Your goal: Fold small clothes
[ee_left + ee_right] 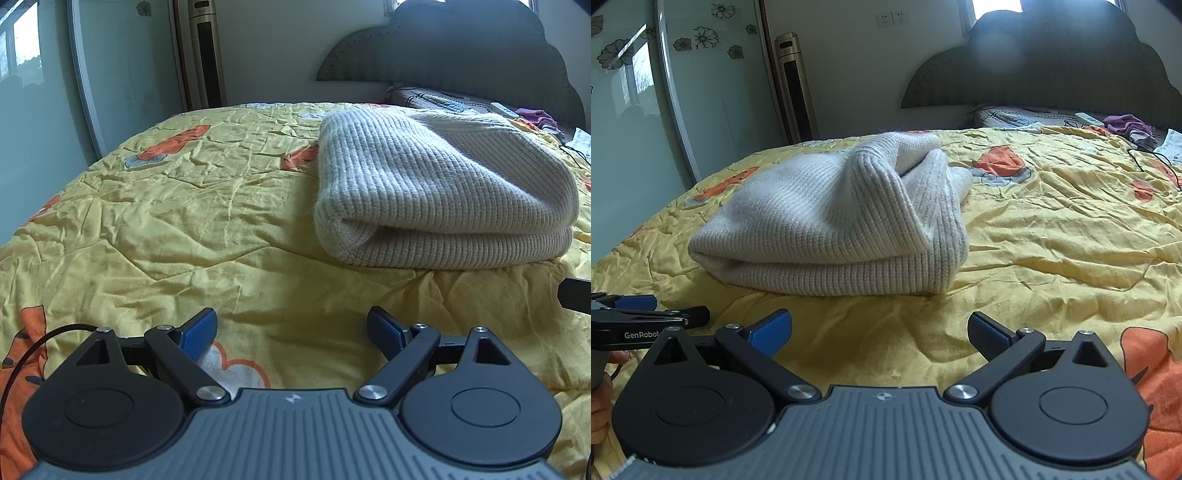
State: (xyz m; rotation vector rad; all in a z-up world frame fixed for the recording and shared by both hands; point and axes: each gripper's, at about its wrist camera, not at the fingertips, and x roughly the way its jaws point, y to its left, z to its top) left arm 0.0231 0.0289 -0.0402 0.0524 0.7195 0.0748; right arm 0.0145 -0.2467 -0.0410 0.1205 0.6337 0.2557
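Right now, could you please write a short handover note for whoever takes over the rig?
Left gripper: jaws open, empty, low over the yellow quilt, short of the sweater.
Right gripper: jaws open, empty, also short of it.
Cream knit sweater: lies folded in a bundle on the quilt, ahead of both grippers, touched by neither.
Done: main folds appear made.
Left: one ribbed flap on the right side stands up loosely; probably flatten it.

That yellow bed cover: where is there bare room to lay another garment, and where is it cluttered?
Bare quilt stretches right of the folded sweater, and left of it toward the glass door. The headboard end is crowded: purple cloth, papers, a cable.
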